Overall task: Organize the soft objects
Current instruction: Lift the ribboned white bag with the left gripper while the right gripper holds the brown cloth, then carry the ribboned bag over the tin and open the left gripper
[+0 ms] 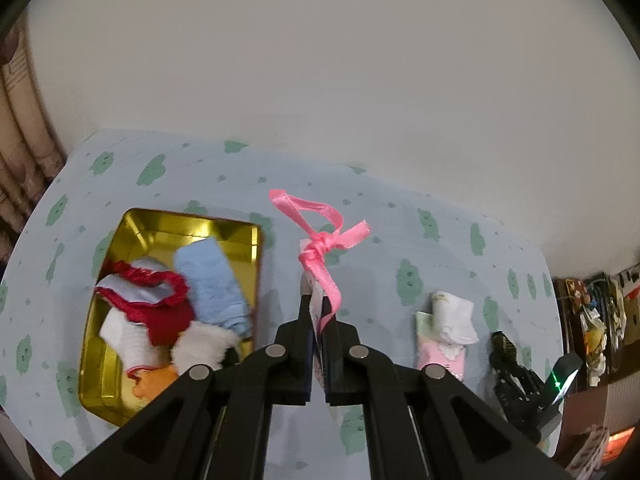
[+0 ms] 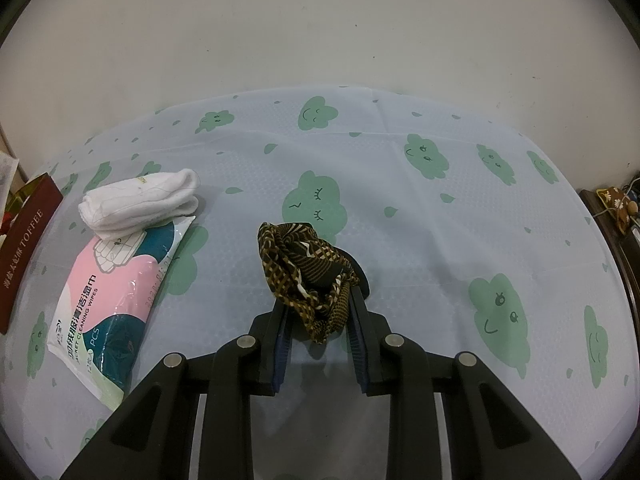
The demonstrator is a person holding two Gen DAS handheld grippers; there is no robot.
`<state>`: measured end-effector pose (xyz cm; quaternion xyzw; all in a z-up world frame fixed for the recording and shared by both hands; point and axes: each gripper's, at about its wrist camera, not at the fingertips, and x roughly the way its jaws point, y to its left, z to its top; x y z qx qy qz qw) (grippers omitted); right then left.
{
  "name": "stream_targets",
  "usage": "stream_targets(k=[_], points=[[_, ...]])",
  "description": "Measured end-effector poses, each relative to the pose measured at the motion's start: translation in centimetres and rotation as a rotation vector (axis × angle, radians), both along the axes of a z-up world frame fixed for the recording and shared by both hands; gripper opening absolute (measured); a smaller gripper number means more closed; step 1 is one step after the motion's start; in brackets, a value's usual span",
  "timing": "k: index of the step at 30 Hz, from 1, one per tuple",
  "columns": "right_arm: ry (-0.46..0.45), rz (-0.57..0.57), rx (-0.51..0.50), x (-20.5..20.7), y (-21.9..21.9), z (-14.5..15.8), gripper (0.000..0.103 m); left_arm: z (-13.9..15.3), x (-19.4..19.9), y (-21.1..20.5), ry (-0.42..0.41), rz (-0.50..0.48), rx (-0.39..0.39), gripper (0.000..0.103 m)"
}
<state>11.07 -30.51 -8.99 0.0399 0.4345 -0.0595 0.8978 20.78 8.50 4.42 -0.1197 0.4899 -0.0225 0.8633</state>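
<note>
Left wrist: left gripper (image 1: 319, 312) clamped on a pink ribbon (image 1: 322, 242) beside the gold tin (image 1: 236, 236) already holding several soft items; right wrist: right gripper (image 2: 320, 300) pinching a patterned scarf (image 2: 308, 272) above the table, white sock (image 2: 140, 200) on wipes pack (image 2: 116, 288) not yet binned.

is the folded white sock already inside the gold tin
No, the folded white sock lies on the wipes pack on the tablecloth, outside the gold tin.

A home: cloud-print tablecloth (image 2: 400, 208) against a plain wall (image 2: 320, 32), cluttered shelf (image 1: 596, 320) alongside
</note>
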Motion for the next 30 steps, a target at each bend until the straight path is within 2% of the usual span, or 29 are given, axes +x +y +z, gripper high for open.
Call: stream_targets(k=[7,16,20,30], points=[[0.000,0.000,0.000,0.0,0.0,0.0,0.025,-1.3,-0.1,3.4,0.022,0.049,0.036,0.002],[0.000,0.000,0.000,0.0,0.0,0.0,0.025,-2.9,-0.1,7.3,0.056,0.100,-0.023,0.002],[0.000,0.000,-0.001,0.0,0.0,0.0,0.025,-3.4,0.3,8.4,0.054,0.126,0.011,0.002],[0.000,0.000,-0.002,0.0,0.0,0.1,0.025,-4.7,1.7,10.9,0.066,0.182,0.035,0.004]])
